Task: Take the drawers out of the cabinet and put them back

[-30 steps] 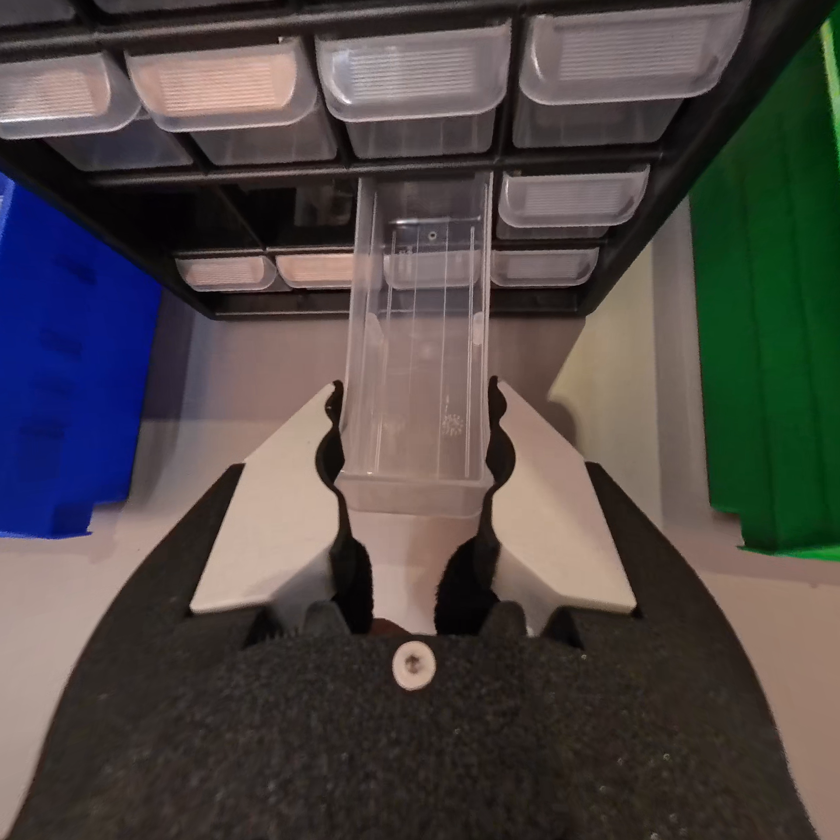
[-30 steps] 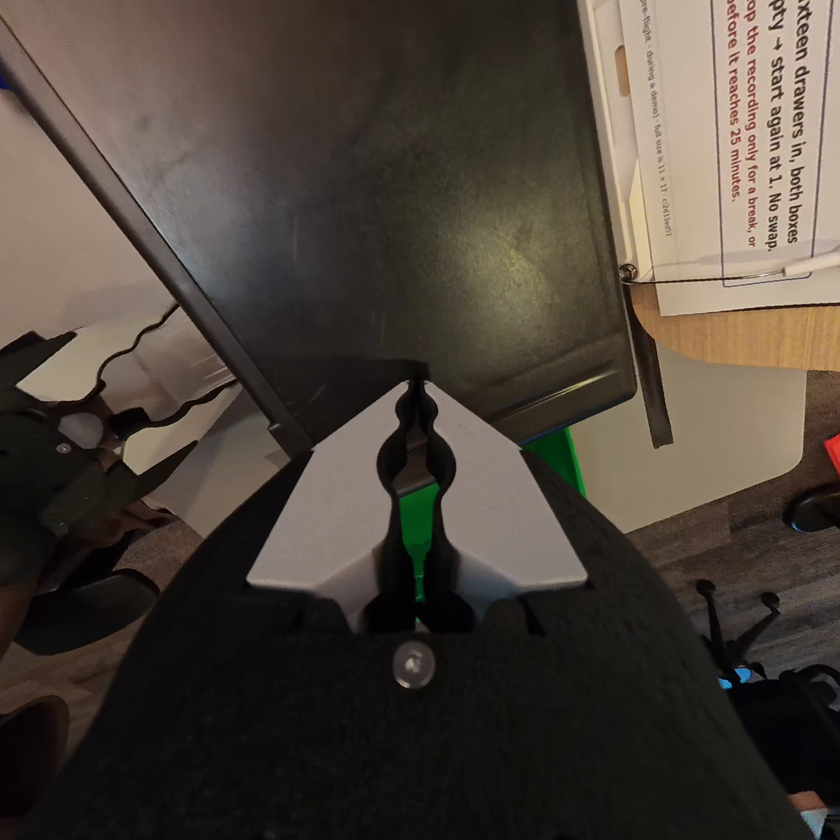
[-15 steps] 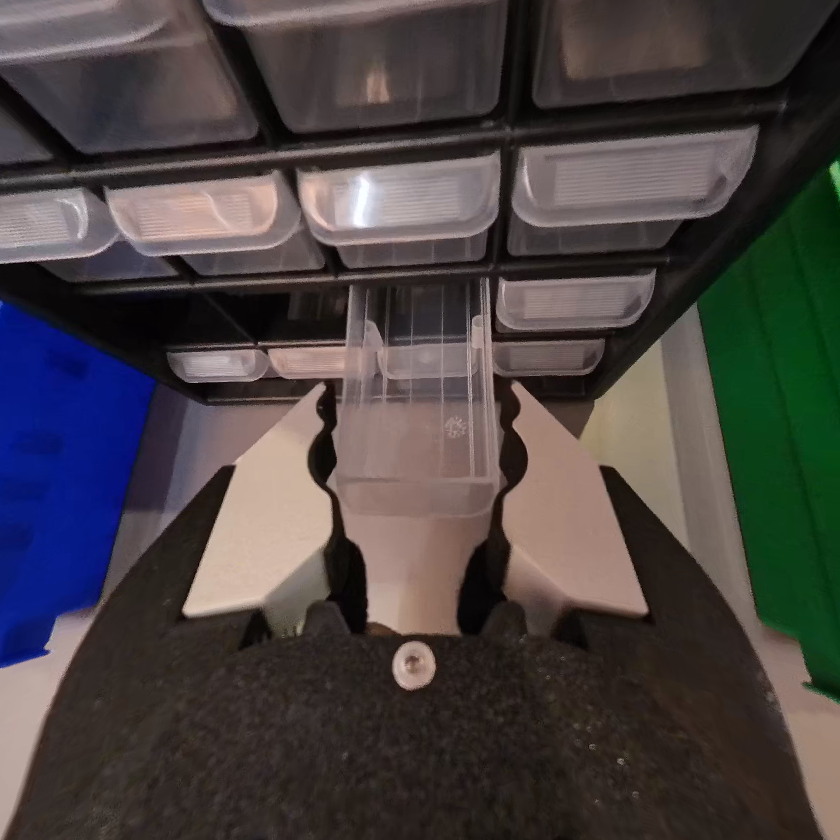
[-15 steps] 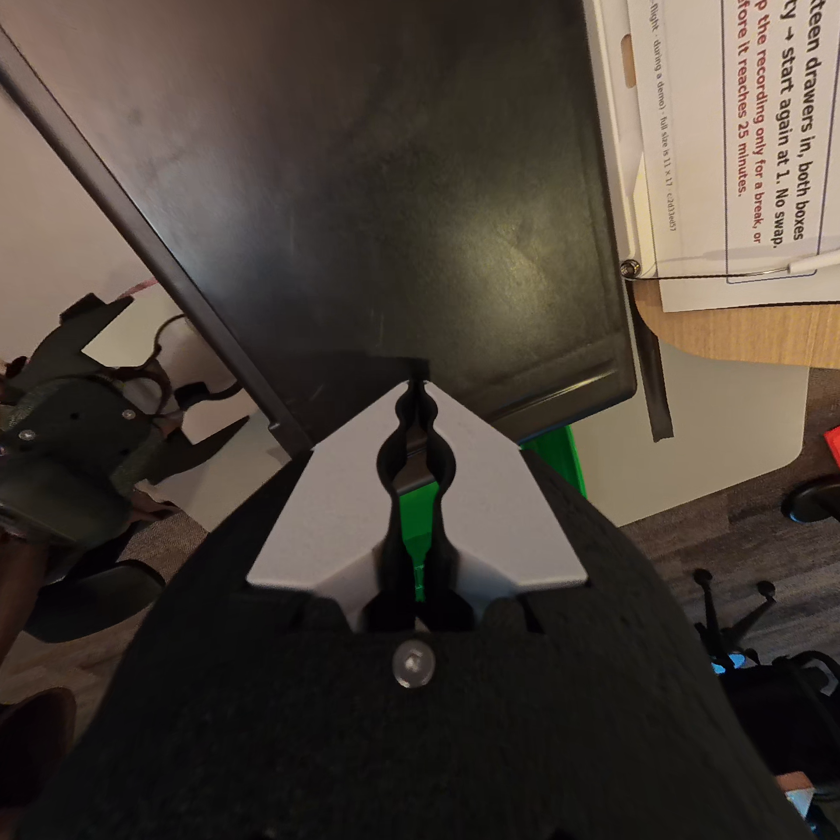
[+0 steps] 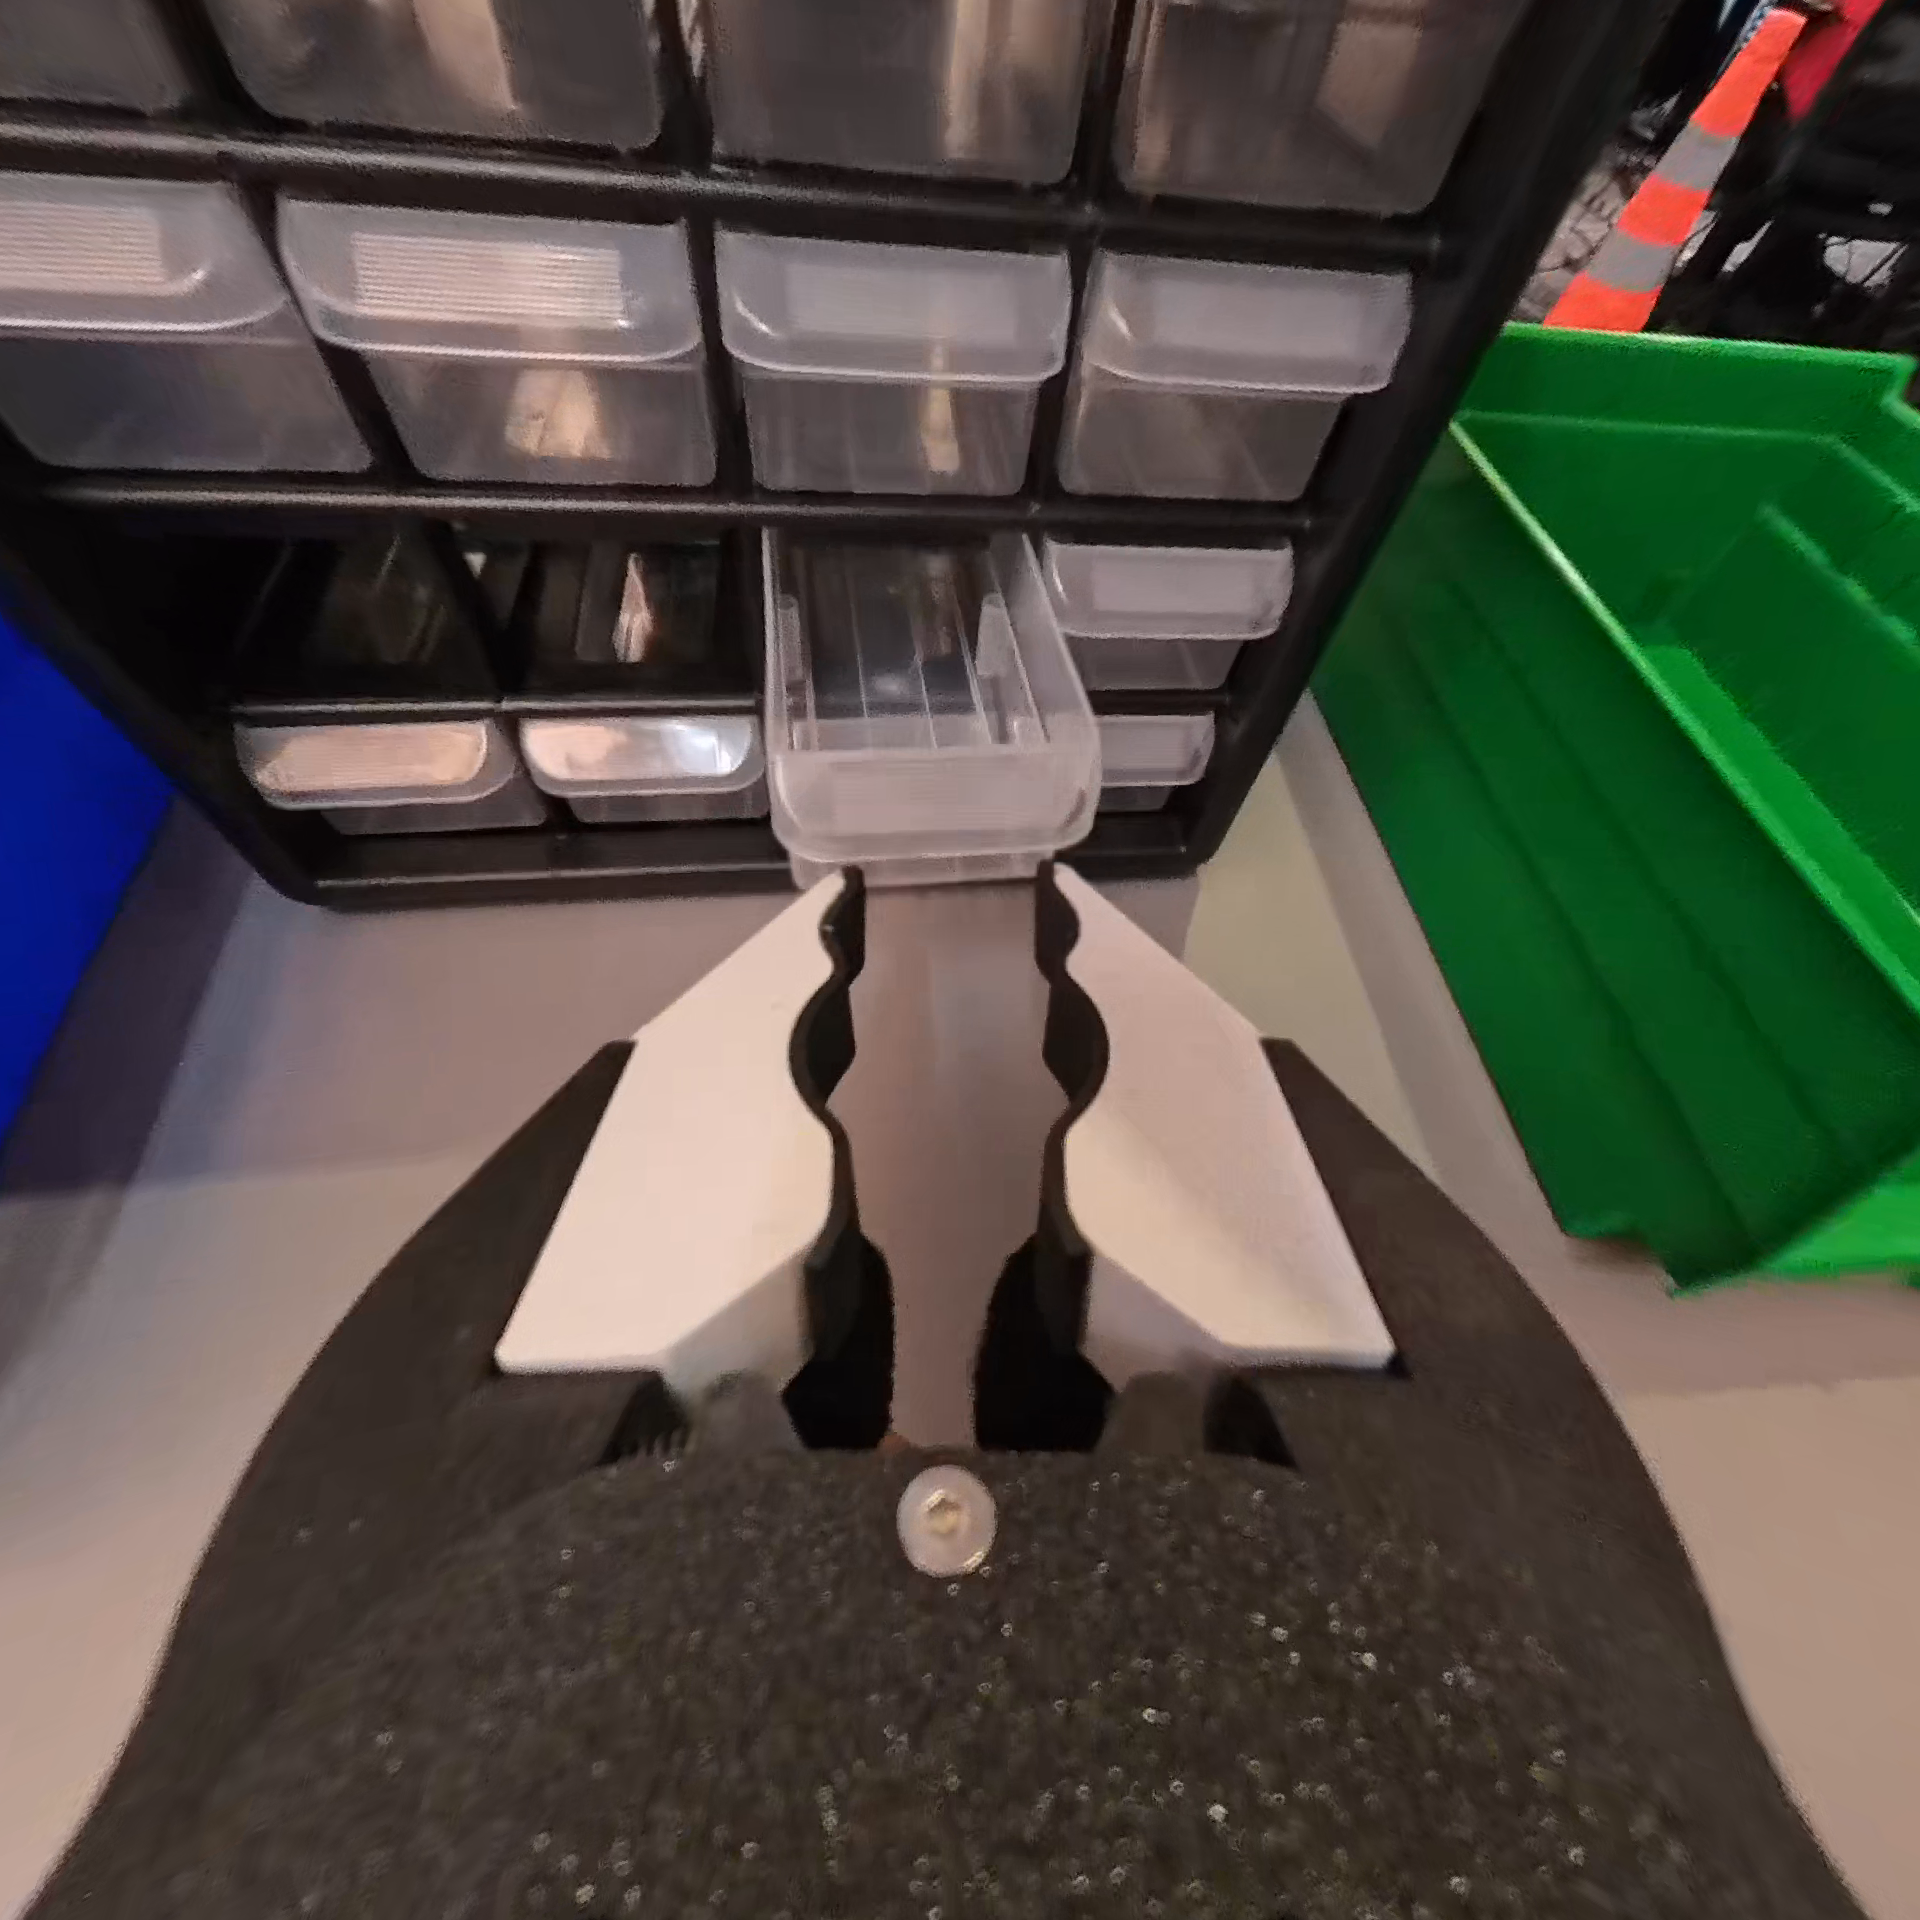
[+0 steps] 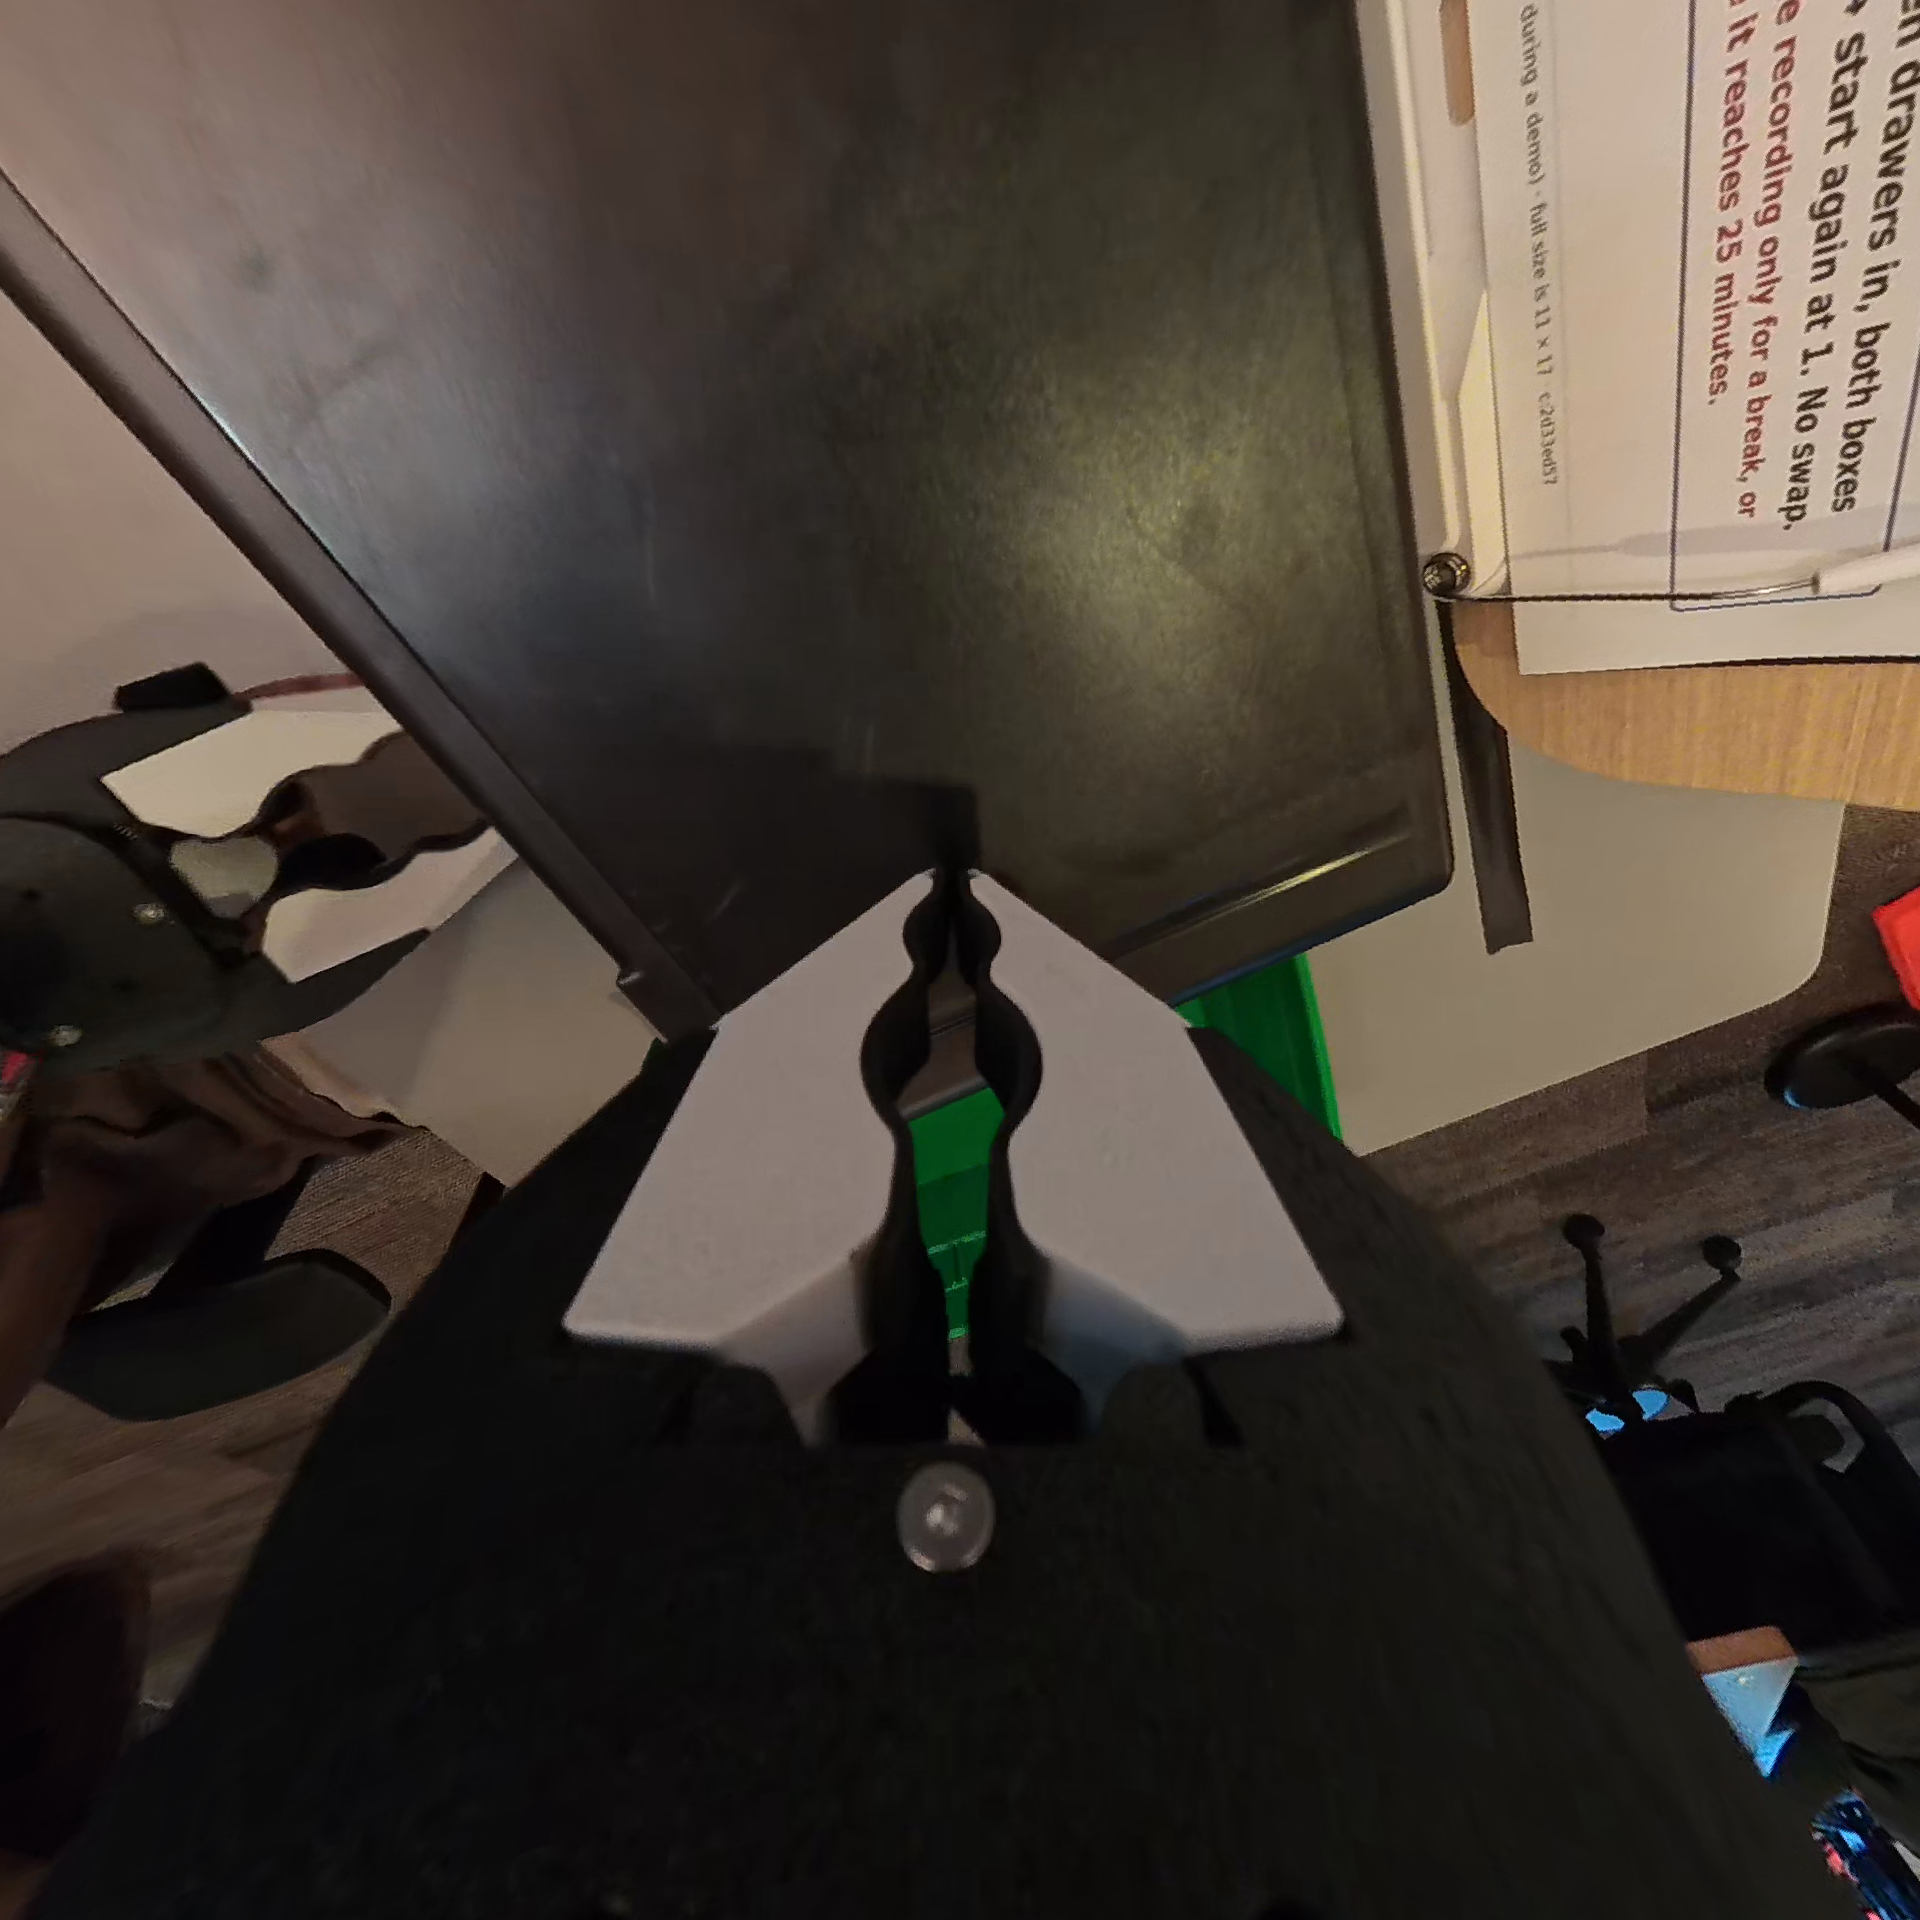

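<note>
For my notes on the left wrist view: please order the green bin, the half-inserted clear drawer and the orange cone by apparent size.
1. green bin
2. clear drawer, half out of the cabinet
3. orange cone, farther off and cropped, so true size is unsure

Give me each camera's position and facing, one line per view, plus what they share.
Left wrist view: rides the left claw, facing the cabinet front; its open fingers meet the half-inserted drawer.
Right wrist view: rides the right claw, shut, looking down on the cabinet's black top; a hand shows at left.
Shared: cabinet, green bin, left claw.
</note>
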A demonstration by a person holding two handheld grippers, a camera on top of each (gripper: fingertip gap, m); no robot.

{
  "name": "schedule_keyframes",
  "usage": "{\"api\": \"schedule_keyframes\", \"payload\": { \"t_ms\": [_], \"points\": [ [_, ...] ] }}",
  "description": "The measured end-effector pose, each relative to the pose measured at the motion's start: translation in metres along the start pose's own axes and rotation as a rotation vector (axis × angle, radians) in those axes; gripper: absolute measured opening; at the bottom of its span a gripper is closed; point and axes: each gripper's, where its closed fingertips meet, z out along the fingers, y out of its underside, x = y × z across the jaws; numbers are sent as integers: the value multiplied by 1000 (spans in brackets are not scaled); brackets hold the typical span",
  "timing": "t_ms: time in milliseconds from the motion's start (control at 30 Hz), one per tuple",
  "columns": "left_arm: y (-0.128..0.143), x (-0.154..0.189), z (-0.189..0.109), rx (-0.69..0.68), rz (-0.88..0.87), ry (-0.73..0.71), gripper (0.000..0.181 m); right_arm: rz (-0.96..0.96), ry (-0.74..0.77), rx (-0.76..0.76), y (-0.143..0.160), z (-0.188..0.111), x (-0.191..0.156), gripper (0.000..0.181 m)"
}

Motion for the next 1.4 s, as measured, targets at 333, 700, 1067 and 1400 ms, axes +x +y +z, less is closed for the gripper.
{"api": "schedule_keyframes", "payload": {
  "t_ms": [333,700,1067,1400],
  "points": [
    [-21,-3,40,8,-65,68,32,-9,-36,-55,0,0,0,0],
    [-18,4,49,-58,-6,190,42,-64,-27,-55,0,0,0,0],
    [-5,-32,-113,-282,184,629,47,-155,32,-73,-1,0,1,0],
    [-36,-292,-4,-611,901,104,39,-157,-8,-24,-1,0,0,0]
  ]
}}
